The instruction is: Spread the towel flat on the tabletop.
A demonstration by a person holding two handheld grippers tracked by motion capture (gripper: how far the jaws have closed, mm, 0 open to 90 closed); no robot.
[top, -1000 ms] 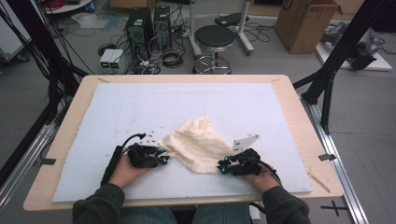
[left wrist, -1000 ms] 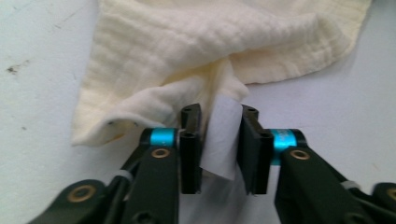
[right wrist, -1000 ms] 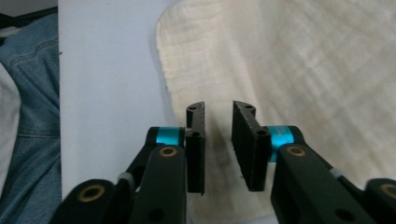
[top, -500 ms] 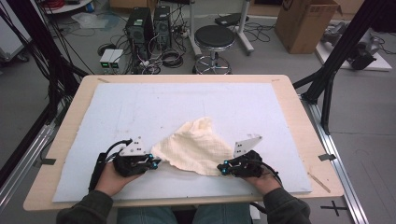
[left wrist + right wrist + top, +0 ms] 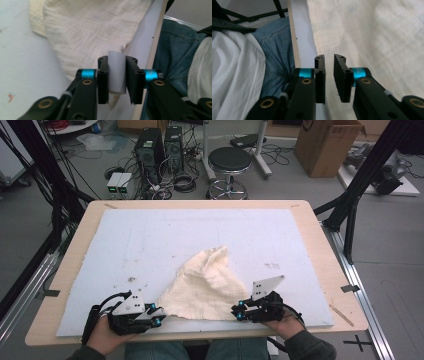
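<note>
A lab is indicated: 2 computer towers, tangled cables, a black frame around the table.

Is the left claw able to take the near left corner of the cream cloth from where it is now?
Probably yes. The left claw sits right at the corner of the cream cloth, its jaws slightly apart, and nothing lies between them.

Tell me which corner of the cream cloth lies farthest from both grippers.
The crumpled far corner, pointing away from the person; the other two lie along the near edge, beside the left gripper and the right gripper.
</note>
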